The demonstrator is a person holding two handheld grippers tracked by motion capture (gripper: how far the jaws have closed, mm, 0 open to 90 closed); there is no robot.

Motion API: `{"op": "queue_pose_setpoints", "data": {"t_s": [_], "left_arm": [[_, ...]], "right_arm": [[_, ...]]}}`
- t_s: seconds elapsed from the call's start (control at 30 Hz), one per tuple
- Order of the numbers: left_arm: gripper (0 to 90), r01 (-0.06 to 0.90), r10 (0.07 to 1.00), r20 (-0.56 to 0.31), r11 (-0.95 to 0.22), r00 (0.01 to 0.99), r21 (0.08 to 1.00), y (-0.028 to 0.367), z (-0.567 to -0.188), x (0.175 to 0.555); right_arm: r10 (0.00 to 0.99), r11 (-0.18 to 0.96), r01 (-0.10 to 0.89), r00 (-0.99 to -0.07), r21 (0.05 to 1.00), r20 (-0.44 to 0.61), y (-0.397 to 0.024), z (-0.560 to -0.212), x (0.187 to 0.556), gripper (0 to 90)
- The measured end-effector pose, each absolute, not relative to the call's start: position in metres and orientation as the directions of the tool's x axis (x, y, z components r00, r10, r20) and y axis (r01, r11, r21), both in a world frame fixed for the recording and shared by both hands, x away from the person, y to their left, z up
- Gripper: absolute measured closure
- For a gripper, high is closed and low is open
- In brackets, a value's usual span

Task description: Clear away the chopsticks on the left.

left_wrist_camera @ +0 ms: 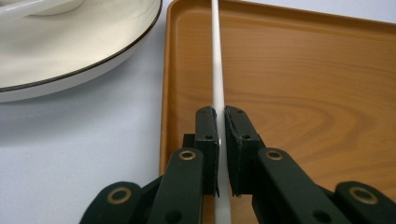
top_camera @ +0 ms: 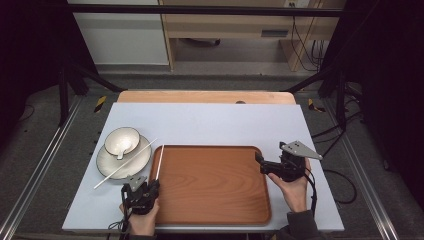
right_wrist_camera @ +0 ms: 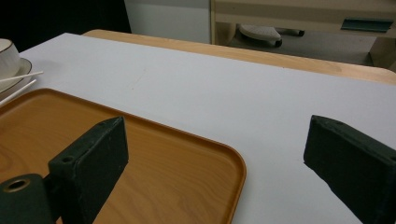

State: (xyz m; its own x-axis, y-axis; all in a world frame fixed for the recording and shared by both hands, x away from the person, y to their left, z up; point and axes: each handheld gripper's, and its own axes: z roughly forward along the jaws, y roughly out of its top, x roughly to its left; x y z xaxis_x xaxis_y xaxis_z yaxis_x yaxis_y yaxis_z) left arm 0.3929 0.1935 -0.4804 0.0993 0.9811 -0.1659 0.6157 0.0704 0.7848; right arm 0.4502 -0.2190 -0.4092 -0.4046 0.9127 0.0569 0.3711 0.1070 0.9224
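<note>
With the left hand-held gripper point(left_wrist_camera: 220, 140) clamped on a thin chopstick point(left_wrist_camera: 216, 56) over the tray point(top_camera: 215, 200) edge and the right hand-held gripper point(right_wrist_camera: 224, 158) open, the chopstick may pivot and slip.

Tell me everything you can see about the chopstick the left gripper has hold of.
The chopstick is a thin, straight white stick, smooth like plastic. The left gripper is shut on its near end, both black pads pressing its sides. From there it runs away from the person along the left rim of the wooden tray, just inside the edge. Whether it rests on the tray or hangs slightly above cannot be told. A second matching chopstick lies apart, slanting across the plate beside it.
</note>
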Motion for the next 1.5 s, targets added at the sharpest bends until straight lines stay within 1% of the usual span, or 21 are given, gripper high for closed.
{"op": "queue_pose_setpoints", "data": {"t_s": [0.23, 0.73, 0.9, 1.0, 1.17, 1.27, 1.4, 1.5], "left_arm": [[84.0, 0.644, 0.982, -0.158, 0.057, 0.100, 0.763, 0.193, -0.482, 0.395], [81.6, 0.639, 0.983, -0.141, 0.034, 0.117, 0.769, 0.191, -0.480, 0.395], [76.0, 0.600, 0.975, -0.161, 0.036, 0.156, 0.799, 0.197, -0.467, 0.393], [71.1, 0.571, 0.961, -0.176, 0.025, 0.212, 0.820, 0.205, -0.454, 0.393], [60.4, 0.523, 0.945, -0.123, -0.058, 0.305, 0.850, 0.215, -0.437, 0.397], [54.3, 0.493, 0.932, -0.063, -0.132, 0.358, 0.860, 0.219, -0.427, 0.401], [47.3, 0.465, 0.901, -0.045, -0.179, 0.431, 0.867, 0.228, -0.416, 0.406], [41.1, 0.476, 0.878, -0.046, -0.214, 0.477, 0.853, 0.235, -0.413, 0.414]], "right_arm": [[0.913, 0.107, 0.371, -0.404, 0.923, 0.057, -0.219, -0.409, 0.450, 6.8], [0.913, 0.106, 0.372, -0.404, 0.922, 0.058, -0.219, -0.409, 0.450, 6.7], [0.912, 0.106, 0.366, -0.405, 0.924, 0.056, -0.220, -0.408, 0.449, 6.7], [0.913, 0.100, 0.368, -0.404, 0.924, 0.062, -0.220, -0.408, 0.449, 6.6], [0.913, 0.103, 0.365, -0.403, 0.925, 0.057, -0.221, -0.408, 0.449, 6.6], [0.914, 0.100, 0.365, -0.402, 0.926, 0.061, -0.221, -0.408, 0.448, 6.6], [0.913, 0.099, 0.366, -0.402, 0.925, 0.061, -0.221, -0.408, 0.449, 6.5], [0.913, 0.101, 0.364, -0.403, 0.926, 0.059, -0.221, -0.408, 0.448, 6.5]]}}
